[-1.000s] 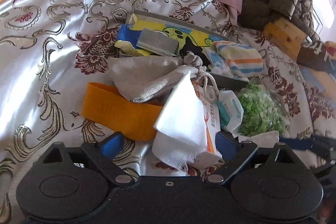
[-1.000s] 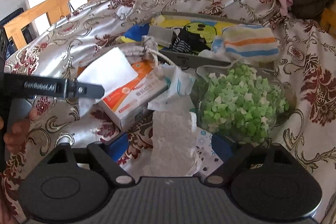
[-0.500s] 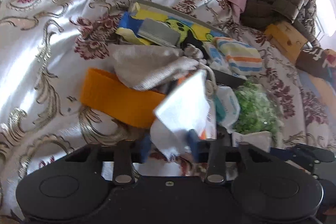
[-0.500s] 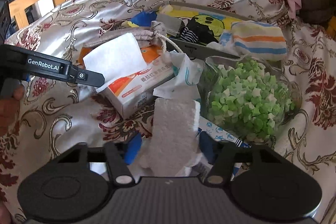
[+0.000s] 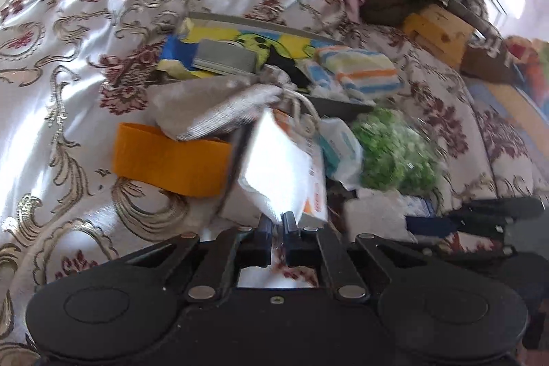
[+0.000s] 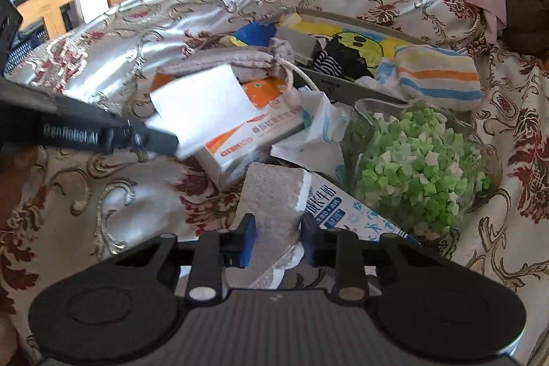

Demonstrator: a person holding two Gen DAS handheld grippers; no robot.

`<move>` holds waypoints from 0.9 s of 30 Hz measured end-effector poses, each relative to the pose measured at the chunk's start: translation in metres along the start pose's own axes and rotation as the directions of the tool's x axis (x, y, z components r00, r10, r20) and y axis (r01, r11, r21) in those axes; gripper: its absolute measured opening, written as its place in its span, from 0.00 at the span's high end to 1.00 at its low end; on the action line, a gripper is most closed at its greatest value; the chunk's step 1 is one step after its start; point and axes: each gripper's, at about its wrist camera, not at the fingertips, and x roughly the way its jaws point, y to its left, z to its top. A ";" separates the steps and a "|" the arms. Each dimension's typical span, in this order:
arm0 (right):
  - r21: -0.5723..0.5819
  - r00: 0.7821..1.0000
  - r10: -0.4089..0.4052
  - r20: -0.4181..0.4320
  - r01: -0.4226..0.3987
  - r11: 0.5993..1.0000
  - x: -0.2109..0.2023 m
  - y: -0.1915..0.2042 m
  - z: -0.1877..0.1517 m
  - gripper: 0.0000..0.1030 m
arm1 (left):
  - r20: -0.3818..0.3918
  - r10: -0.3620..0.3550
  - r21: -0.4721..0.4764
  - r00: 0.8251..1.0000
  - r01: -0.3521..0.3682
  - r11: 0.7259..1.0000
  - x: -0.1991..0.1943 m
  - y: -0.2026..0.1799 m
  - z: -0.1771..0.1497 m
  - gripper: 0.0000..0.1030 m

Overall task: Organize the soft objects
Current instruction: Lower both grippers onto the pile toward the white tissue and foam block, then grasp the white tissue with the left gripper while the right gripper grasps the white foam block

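A thin white tissue (image 5: 274,174) hangs creased and limp.

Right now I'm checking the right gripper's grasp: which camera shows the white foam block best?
The right wrist view: the white foam block stands centred between the right gripper pads, which press its sides. The left wrist view catches only a blurred pale corner of it.

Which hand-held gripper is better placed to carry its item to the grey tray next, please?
Probably the left hand-held gripper: its jaws have just closed on the white tissue, already lifted clear. The right hand-held gripper has been closing on the white foam block, which lies low amid clutter. The grey tray lies ahead.
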 end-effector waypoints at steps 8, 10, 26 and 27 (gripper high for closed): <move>0.068 0.993 0.115 0.017 -0.116 0.991 -0.008 -0.004 0.001 0.61 | -0.087 -0.066 -0.012 0.994 0.065 0.998 -0.004 -0.008 -0.012 0.83; 0.090 0.991 0.132 0.020 -0.133 0.987 -0.008 -0.006 0.002 0.61 | -0.078 -0.041 -0.037 0.996 0.038 0.999 -0.002 -0.004 -0.012 0.79; 0.016 0.981 0.196 -0.015 -0.195 0.981 0.006 0.019 0.004 0.63 | 0.005 -0.005 -0.280 1.000 0.006 0.960 0.024 0.036 0.005 0.47; 0.010 0.981 0.192 -0.020 -0.192 0.981 0.007 0.020 0.004 0.63 | 0.009 -0.007 -0.283 1.000 0.009 0.959 0.025 0.036 0.006 0.47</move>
